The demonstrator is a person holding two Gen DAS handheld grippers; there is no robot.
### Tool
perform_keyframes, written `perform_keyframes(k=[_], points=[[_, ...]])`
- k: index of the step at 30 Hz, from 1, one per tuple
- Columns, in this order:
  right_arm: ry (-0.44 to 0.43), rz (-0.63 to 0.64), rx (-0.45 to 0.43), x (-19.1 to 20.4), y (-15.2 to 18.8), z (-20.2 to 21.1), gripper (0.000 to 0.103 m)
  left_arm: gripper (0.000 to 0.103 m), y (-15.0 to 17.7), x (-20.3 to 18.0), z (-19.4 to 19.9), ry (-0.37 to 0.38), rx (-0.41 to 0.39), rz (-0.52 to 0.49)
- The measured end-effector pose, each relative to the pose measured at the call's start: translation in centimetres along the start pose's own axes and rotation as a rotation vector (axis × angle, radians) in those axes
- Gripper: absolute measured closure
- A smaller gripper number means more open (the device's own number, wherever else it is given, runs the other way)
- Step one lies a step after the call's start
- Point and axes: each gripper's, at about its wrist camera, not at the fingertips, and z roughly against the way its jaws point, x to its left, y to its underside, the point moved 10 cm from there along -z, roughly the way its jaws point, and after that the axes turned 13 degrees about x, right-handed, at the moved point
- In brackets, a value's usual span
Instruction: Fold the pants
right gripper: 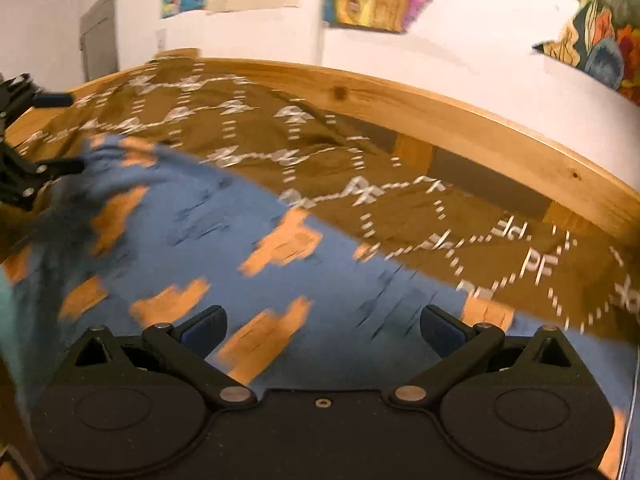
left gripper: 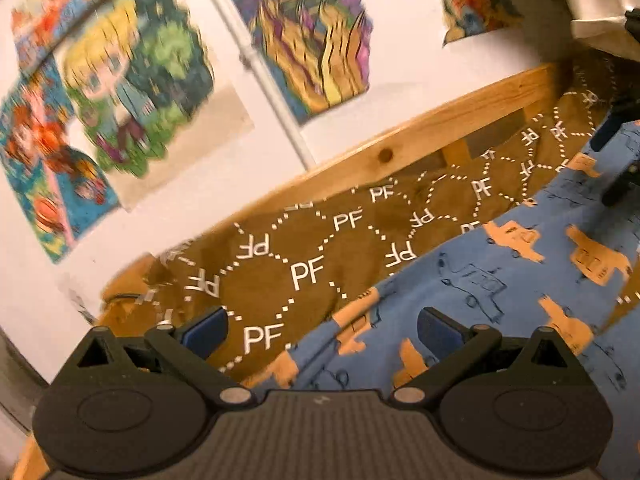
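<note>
Both tools, left tool [left gripper: 322, 330] and right tool [right gripper: 322, 328], are hanging wide open over the blue pants [left gripper: 500, 280], holding nothing. Next, each is probably needing to grab an edge near 12 o'clock.

Both wrist views skim low over the pants [left gripper: 500, 280] [right gripper: 200, 240] toward the postered wall [left gripper: 400, 80] [right gripper: 460, 40].

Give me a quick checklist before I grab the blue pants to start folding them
1. Left gripper open: ok, jaws wide apart.
2. Right gripper open: ok, nothing held.
3. Blue pants in reach of both: ok, fabric lies under each gripper.
4. Pants flat: cannot tell, the right wrist view is blurred.
5. Pants resting on the brown PF-print blanket: ok.
6. Waistband and hem positions: cannot tell, neither shows clearly.
</note>
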Motion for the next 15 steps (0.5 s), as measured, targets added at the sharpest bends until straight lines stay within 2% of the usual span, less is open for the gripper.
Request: perform_keyframes(k=[4, 9, 13, 14, 15], points=[[0.009, 0.008, 0.017, -3.2, -3.4, -3.1, 0.004, 0.014, -0.9, 1.1, -3.1, 0.051, 0.024, 0.031], [-0.07, 0.112, 0.095, -3.3, -5.4, -6.4, 0.023, 0.034, -1.0, 0.4, -4.6, 0.167, 0.077, -0.041], [-0.09, 0.178, 0.131, -2.1, -5.7, -8.3, 0.024, 0.077, -0.7, 0.0, -5.7, 0.166, 0.136, -0.097], [-0.097, 0.184, 0.142, -1.9, -5.7, -8.8, 0.029, 0.086, -0.6, 0.0, -5.9, 0.172, 0.149, -0.096], [-0.105, 0.192, 0.156, -1.7, -5.6, -9.2, 0.038, 0.09, -0.5, -0.1, -6.2, 0.181, 0.163, -0.091]])
